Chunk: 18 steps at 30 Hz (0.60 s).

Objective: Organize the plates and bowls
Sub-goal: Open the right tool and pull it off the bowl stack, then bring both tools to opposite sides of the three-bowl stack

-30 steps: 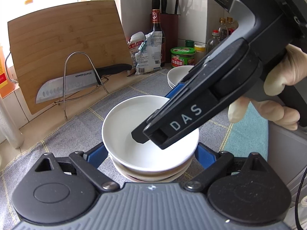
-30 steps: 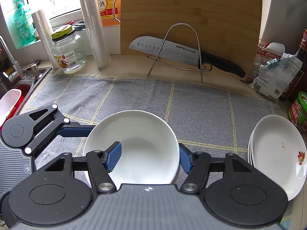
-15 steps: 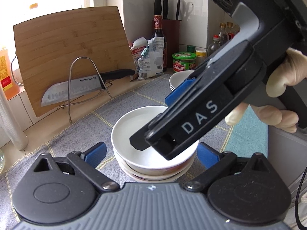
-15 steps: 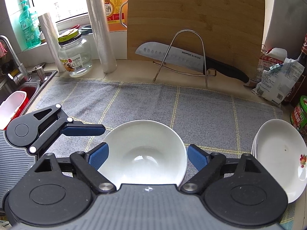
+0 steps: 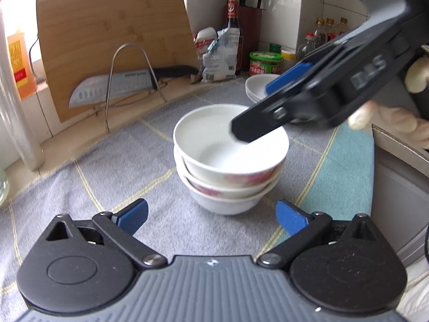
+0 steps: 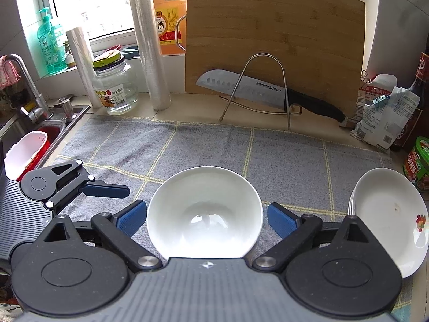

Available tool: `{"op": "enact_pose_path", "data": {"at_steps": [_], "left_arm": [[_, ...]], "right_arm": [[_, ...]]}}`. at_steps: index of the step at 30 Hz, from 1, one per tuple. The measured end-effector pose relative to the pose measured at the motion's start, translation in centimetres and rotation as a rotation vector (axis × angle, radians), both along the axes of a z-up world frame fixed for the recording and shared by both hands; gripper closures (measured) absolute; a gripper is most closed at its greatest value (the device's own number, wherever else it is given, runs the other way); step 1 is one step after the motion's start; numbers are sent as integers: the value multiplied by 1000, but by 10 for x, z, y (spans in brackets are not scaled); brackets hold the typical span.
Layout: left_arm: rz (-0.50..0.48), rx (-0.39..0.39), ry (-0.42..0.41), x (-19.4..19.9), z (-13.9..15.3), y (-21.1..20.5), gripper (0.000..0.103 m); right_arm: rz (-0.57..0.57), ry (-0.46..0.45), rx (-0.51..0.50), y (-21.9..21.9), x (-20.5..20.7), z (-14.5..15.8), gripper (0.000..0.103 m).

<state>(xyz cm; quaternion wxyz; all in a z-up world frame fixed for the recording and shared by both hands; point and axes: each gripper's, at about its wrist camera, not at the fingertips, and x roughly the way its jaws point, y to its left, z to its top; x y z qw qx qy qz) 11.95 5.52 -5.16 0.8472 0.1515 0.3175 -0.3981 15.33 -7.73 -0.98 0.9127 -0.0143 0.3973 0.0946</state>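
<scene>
On the kitchen counter: a grey checked cloth (image 6: 203,145) carries the crockery, with a cutting board (image 6: 273,40) and a knife (image 6: 254,91) propped at the back wall.
Bowls: three nested in one stack (image 5: 228,169) near the middle of the cloth, the top one white and empty, seen from above in the right wrist view (image 6: 203,212).
Plates: a small pile of white plates (image 6: 388,214) well to the right of the bowls, near a green-lidded tub (image 6: 417,163).
Right gripper (image 6: 206,218): jaws spread wide, one blue pad on either side of the top bowl's rim, neither one touching it; holding nothing.
Left gripper (image 5: 211,217): also wide and empty, low over the cloth just short of the bowl stack.
Step in hand: judged from the parted pads, the top bowl has been set on the stack and let go.
Next move: likely a clean lift away without nudging the stack, which sits slightly off-centre, then a look for any dish not yet sorted; none shows loose on the cloth.
</scene>
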Motion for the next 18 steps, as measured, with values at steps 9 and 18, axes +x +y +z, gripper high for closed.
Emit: {"op": "enact_pose_path", "data": {"at_steps": [9, 18], "left_arm": [[17, 64, 74, 9, -31, -13, 2], [49, 131, 82, 9, -46, -26, 1]], "right_arm": [[-3, 46, -20, -26, -23, -13, 0], [-20, 141, -88, -46, -20, -66, 0]]}}
